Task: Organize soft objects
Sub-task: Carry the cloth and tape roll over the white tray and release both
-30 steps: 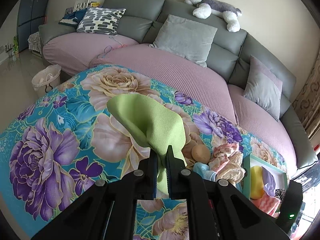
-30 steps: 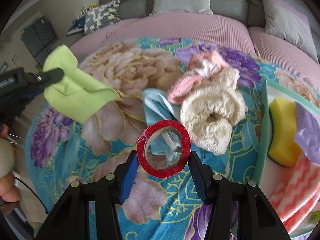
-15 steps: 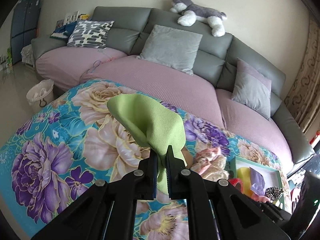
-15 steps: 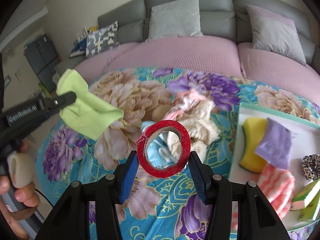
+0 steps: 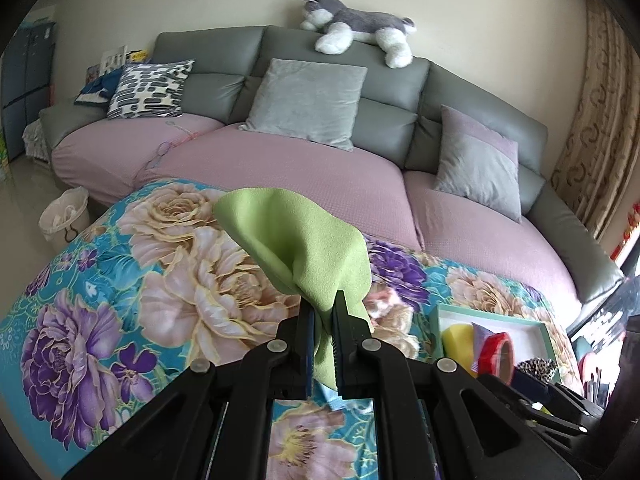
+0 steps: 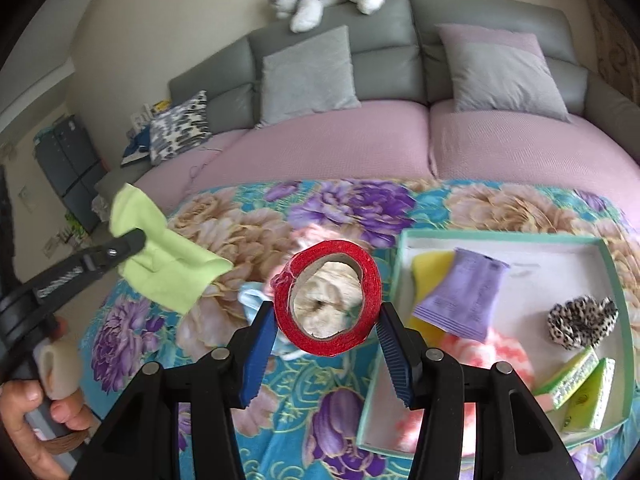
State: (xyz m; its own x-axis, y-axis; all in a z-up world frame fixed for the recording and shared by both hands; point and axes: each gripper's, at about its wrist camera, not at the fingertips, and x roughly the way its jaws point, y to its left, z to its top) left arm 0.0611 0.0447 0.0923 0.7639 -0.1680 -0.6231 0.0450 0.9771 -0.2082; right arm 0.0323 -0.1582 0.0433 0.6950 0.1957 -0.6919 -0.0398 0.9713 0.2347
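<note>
- Jaws of your left gripper are pinched on the green cloth, caught near one gathered corner, so the rest drapes out loose over the fingertips; that hold keeps it clear of the bed while you carry it.
- Your right gripper has its blue pads spread wide around the red tape roll, pressing on its outer rim from both sides. The roll stands upright and faces the lens, likely because a grip across the width is the only steady one on a ring.
- Your left hand shows at the lower left of the right wrist view, wrapped on the handle.
- Just past the roll, a light blue cloth and a cream knitted item, seen through the roll's hole, lie loose on the floral bedspread. These look unsorted.
- To the right sits the green-rimmed tray, holding a yellow sponge, purple pouch, leopard scrunchie and a pink wavy cloth. Judged by that, the tray is the collecting spot, and both held items are probably headed there.
- Watch the draping cloth: it could snag on the tray rim.
- Farther back: pink-covered sofa, grey cushions, plush husky on the backrest.
</note>
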